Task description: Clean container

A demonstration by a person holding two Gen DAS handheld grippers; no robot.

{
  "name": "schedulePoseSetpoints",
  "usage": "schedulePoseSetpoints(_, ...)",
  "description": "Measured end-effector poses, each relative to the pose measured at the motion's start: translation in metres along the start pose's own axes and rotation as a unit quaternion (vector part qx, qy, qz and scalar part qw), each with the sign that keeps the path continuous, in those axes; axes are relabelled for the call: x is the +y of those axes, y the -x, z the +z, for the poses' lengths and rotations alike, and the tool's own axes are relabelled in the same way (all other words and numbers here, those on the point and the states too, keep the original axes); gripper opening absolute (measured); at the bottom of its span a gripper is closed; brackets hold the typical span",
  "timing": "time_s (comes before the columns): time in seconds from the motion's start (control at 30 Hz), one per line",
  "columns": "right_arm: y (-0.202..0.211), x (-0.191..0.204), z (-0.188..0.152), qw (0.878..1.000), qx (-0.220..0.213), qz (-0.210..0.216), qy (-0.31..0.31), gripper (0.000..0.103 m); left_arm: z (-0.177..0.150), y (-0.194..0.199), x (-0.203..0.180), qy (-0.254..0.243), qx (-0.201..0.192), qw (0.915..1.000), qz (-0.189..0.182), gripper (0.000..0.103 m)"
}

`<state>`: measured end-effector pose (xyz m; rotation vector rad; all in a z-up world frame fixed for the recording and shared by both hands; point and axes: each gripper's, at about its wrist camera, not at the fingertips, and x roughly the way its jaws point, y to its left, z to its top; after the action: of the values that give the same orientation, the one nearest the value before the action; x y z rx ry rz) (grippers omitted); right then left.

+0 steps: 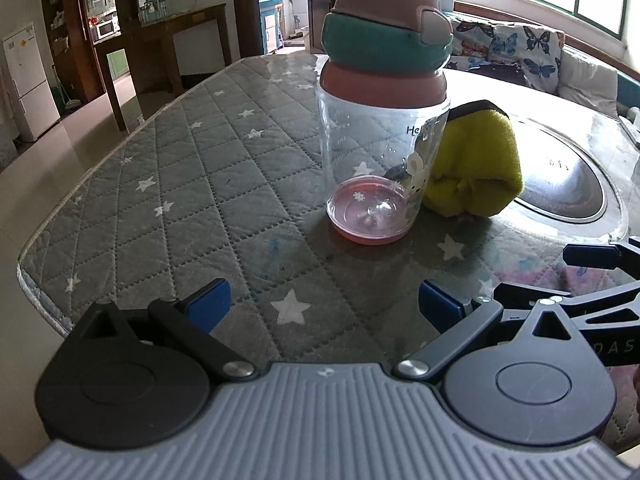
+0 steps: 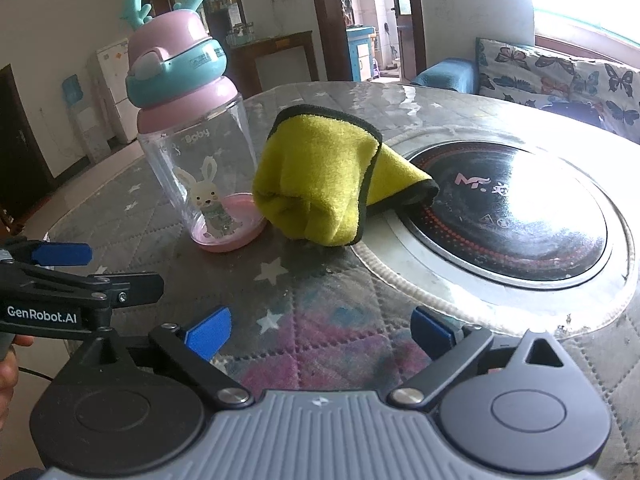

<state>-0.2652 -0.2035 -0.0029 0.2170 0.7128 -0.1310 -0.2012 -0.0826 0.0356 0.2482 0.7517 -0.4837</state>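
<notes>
A clear baby bottle [image 1: 376, 152] [image 2: 200, 168] with a pink and teal lid and a pink base stands upright on the quilted table cover. A bunched yellow cloth [image 1: 476, 164] [image 2: 324, 176] with black edging lies right beside it, touching or nearly touching its side. My left gripper [image 1: 324, 304] is open, short of the bottle, nothing between its blue pads. My right gripper [image 2: 322, 332] is open as well, short of the cloth, and holds nothing. Each gripper shows at the edge of the other's view.
A round black cooktop [image 2: 516, 208] is set into the table [image 1: 168, 184] to the right of the cloth, part of the cloth draped over its rim. The table's left edge drops to the floor. A butterfly-print sofa [image 2: 560, 76] stands behind.
</notes>
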Motion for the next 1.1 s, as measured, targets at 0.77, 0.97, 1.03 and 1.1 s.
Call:
schedulePoseSetpoints(0.77, -0.001, 0.001, -0.005, 1.0, 0.005, -0.004, 0.005, 0.103, -0.005, -0.011, 0.002, -0.019, 0.018, 0.9993, 0.025, 0.101)
schedulePoseSetpoints(0.97, 0.0, 0.001, -0.006, 1.0, 0.005, -0.009, 0.008, 0.103, -0.005, -0.014, 0.007, -0.016, 0.021, 0.9989, 0.039, 0.101)
schedulePoseSetpoints(1.03, 0.0, 0.001, -0.006, 1.0, 0.005, -0.009, 0.007, 0.103, -0.005, -0.015, 0.008, -0.015, 0.021, 0.9988, 0.042, 0.101)
schedulePoseSetpoints(1.1, 0.0, 0.0, -0.006, 1.0, 0.005, -0.01, 0.008, 0.103, -0.005, -0.016, 0.01, -0.014, 0.021, 0.9986, 0.047, 0.101)
